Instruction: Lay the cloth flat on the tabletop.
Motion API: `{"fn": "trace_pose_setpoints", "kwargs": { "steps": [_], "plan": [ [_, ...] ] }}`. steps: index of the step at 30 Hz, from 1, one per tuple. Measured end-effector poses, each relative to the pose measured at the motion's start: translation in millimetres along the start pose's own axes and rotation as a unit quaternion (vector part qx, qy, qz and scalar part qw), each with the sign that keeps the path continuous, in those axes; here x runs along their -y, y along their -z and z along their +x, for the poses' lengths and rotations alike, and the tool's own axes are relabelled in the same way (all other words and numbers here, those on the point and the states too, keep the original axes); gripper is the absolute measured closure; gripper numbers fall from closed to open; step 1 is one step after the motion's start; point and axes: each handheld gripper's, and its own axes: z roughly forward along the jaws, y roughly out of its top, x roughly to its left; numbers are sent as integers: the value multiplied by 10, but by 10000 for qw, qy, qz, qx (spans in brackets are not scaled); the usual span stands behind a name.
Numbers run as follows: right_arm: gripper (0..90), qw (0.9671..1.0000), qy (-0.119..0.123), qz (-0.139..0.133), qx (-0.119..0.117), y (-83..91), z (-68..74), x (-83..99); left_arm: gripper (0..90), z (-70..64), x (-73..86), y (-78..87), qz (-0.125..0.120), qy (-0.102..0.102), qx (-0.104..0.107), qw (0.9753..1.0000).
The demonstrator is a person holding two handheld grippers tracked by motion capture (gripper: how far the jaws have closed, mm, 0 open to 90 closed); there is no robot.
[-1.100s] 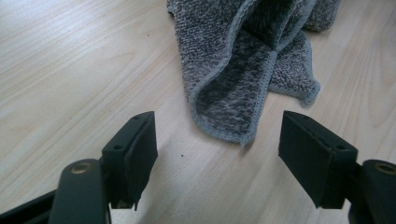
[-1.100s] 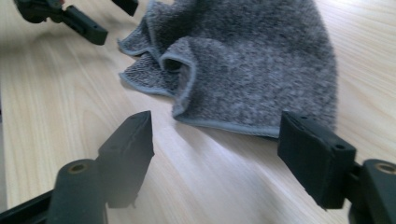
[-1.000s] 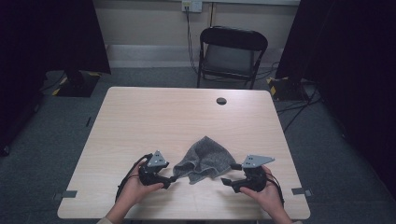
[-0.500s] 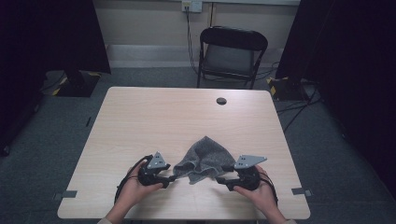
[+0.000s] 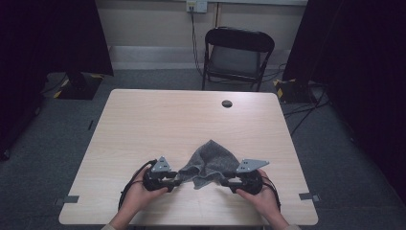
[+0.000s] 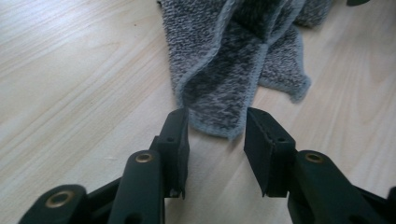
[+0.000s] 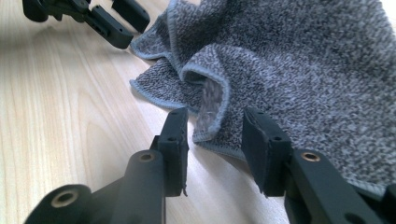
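Note:
A crumpled grey cloth (image 5: 209, 162) lies on the light wooden table (image 5: 158, 124) near the front edge. My left gripper (image 5: 178, 182) sits at the cloth's left end, jaws open, with a folded hem (image 6: 219, 119) of the cloth (image 6: 233, 51) just at its tips (image 6: 215, 123). At the cloth's right end is my right gripper (image 5: 222, 181), also open (image 7: 214, 122), with a raised fold (image 7: 210, 100) of the cloth (image 7: 308, 70) reaching between its jaws. The left gripper (image 7: 116, 21) shows far off in the right gripper view.
A small dark round hole (image 5: 227, 103) marks the table's far side. A black folding chair (image 5: 238, 52) stands behind the table. Dark curtains flank the room, and cables (image 5: 301, 108) run over the grey floor at the right.
My right gripper has moved left towards the cloth's right edge. The left gripper has hardly shifted.

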Motion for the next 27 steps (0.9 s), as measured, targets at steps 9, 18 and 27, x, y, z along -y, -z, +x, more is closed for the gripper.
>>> {"fn": "trace_pose_setpoints", "kwargs": {
  "steps": [9,18,27],
  "plan": [
    [740,9998,-166,-112,-78,38,-20,19,676,15,1,7,40,106,-51,9999],
    [847,9998,-130,-56,-161,33,-15,26,790,52,12,17,22,156,-109,9998],
    [889,9996,-121,-86,-226,39,-15,26,900,100,15,54,145,360,-96,9992]
  ]
}}
